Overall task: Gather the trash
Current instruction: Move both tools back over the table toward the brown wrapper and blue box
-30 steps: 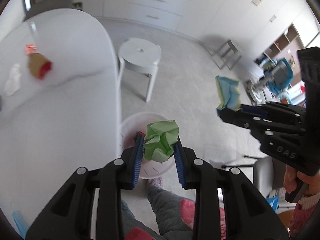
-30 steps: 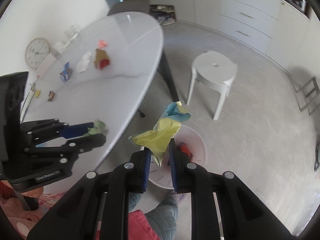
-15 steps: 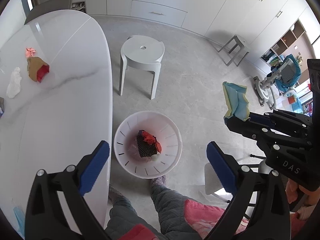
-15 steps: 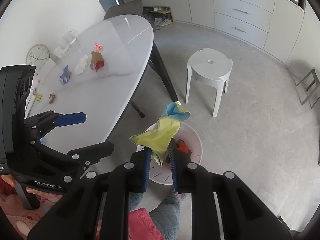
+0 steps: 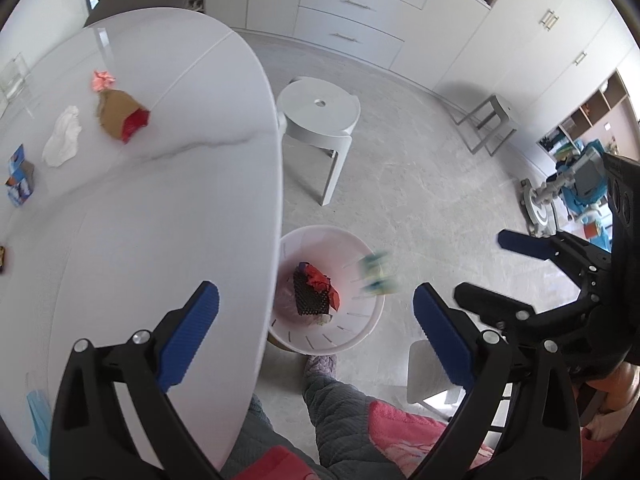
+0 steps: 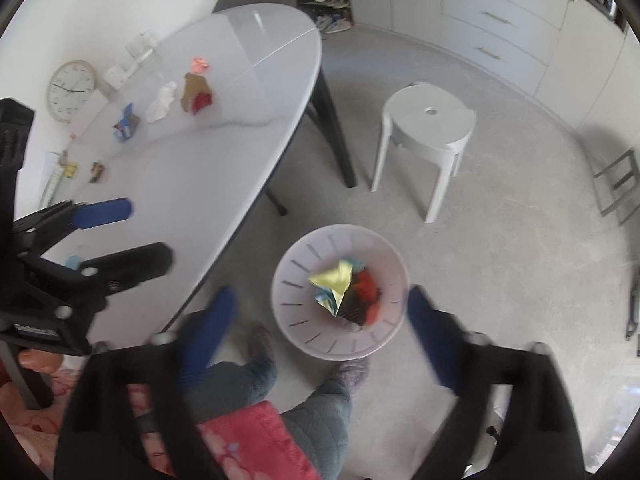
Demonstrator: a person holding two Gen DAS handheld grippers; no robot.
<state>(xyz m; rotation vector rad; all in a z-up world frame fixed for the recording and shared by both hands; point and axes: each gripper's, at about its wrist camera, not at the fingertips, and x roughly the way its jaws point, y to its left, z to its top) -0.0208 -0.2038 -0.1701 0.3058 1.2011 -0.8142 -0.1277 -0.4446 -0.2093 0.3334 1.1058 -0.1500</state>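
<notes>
A white trash bin (image 5: 362,248) (image 6: 296,280) stands on the floor beside the table and holds red and black trash. The yellow-blue wrapper (image 6: 336,286) is falling into it; it shows blurred over the bin in the left wrist view (image 5: 378,272). My left gripper (image 5: 316,332) is open and empty above the table edge and the bin. My right gripper (image 6: 320,320) is open and empty above the bin. On the white table (image 5: 160,208) lie a brown-red wrapper (image 5: 120,118), a white tissue (image 5: 62,142), a pink scrap (image 5: 102,80) and a small blue carton (image 5: 18,180).
A white stool (image 5: 320,116) stands on the floor beyond the bin. A clock (image 6: 72,90) and small items sit at the table's far side. The person's legs (image 5: 332,408) are below the grippers. Cabinets line the far wall.
The left gripper opened and dropped the green paper into the bin. Then the right gripper opened and let go of the yellow-blue wrapper, which now falls into the bin.
</notes>
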